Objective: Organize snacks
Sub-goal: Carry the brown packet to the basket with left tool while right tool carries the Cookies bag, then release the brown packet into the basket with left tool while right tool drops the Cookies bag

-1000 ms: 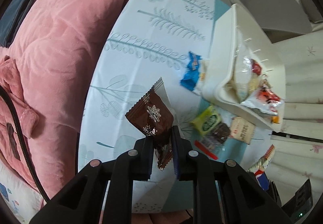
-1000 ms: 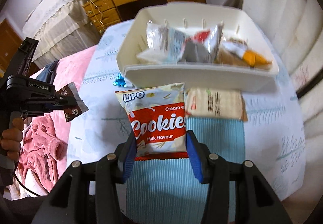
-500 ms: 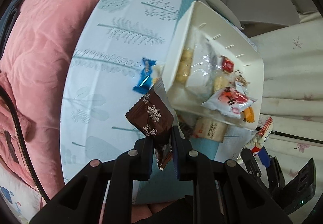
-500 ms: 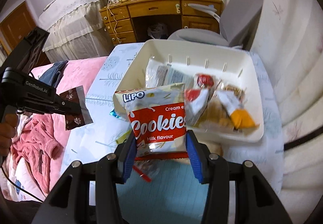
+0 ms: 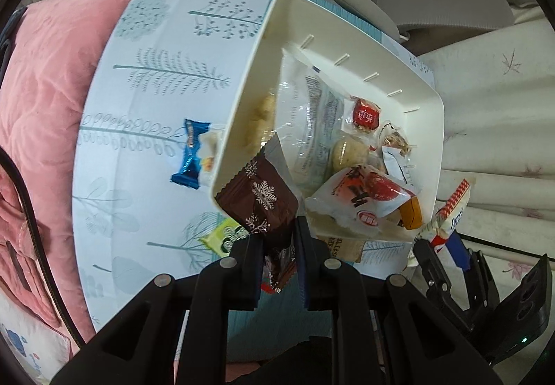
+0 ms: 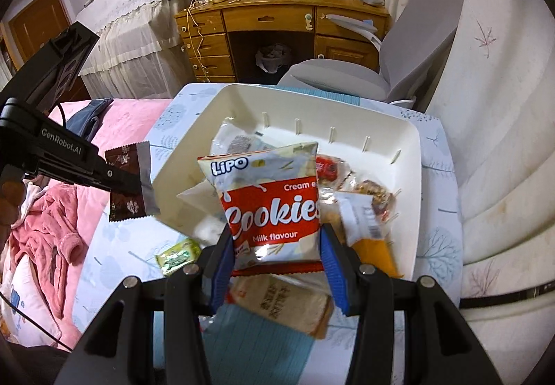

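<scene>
Roughly midway, by the look of it. White tray (image 6: 412, 156) on the table (image 5: 145, 100) already holds several packets. Left gripper (image 5: 277, 253) clamped tight on brown snowflake wrapper (image 5: 260, 197), over the tray's near corner. Right gripper (image 6: 275, 267) clamped on Lipo cookies bag (image 6: 274, 204), above the tray. Neither dropped yet. Left outside on the cloth: blue candy (image 5: 192, 156), green packet (image 6: 178, 255), tan packet (image 6: 288, 305).
</scene>
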`<state>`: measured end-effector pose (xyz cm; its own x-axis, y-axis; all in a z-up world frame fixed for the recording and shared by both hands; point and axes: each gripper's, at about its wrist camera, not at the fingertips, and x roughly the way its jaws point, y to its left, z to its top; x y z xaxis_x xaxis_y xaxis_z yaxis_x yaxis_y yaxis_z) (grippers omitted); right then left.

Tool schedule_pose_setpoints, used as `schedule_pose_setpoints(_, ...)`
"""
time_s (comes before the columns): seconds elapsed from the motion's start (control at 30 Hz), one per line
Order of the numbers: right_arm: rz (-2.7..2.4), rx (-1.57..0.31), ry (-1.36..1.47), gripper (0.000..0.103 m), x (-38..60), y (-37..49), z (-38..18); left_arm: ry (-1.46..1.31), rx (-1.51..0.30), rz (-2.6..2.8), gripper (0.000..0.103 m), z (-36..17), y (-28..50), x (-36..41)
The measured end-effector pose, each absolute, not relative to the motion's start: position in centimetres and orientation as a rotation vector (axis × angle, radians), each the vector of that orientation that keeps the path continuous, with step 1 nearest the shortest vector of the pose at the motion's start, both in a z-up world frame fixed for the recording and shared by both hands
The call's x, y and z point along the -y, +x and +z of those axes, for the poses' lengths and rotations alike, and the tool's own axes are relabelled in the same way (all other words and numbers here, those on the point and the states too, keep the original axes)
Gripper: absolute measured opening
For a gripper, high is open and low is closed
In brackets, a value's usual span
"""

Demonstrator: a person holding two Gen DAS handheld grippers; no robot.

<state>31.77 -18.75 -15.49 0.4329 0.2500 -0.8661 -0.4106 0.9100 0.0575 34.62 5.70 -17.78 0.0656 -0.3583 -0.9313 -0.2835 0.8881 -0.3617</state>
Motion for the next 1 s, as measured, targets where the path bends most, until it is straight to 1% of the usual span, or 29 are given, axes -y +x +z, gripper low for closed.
schedule_pose_setpoints(0.3, 0.415, -1.037, -0.161, 0.05, 20.6, 33.9, -16.2, -0.521, -1.49, -0.063, 0.015, -18.0, 35.6, -2.6)
schedule_pose_setpoints(0.43, 0.427, -1.054, -0.133, 0.053, 21.2, 34.4, -16.7, -0.493, -1.455, -0.064, 0.028, -17.6, 35.8, -1.6)
schedule_pose_setpoints(0.47, 0.43, -1.056, -0.127, 0.053, 21.3, 34.4, -16.8, -0.485, -1.448, -0.061, 0.03, -17.5, 35.8, -1.4)
schedule_pose_setpoints(0.6, 0.451, -1.064, -0.103, 0.06, 21.9, 34.1, -17.0, -0.471, -1.431, -0.057, 0.033, -17.3, 35.3, -0.6)
schedule_pose_setpoints(0.67, 0.457, -1.065, -0.098, 0.061, 22.1, 33.8, -17.0, -0.472, -1.422, -0.055, 0.037, -17.1, 34.7, -0.4)
schedule_pose_setpoints(0.77, 0.467, -1.061, -0.088, 0.063, 22.4, 33.5, -16.9, -0.482, -1.407, -0.051, 0.038, -16.9, 33.6, -0.3)
schedule_pose_setpoints(0.83, 0.475, -1.056, -0.076, 0.069, 22.6, 33.0, -16.7, -0.488, -1.396, -0.05, 0.039, -16.7, 32.9, -0.2)
schedule_pose_setpoints(0.87, 0.477, -1.053, -0.07, 0.07, 22.7, 32.7, -16.6, -0.491, -1.389, -0.049, 0.039, -16.6, 32.4, -0.2)
schedule_pose_setpoints(1.0, 0.488, -1.058, -0.052, 0.071, 23.0, 31.7, -16.5, -0.501, -1.361, -0.042, 0.044, -16.4, 30.5, -0.4)
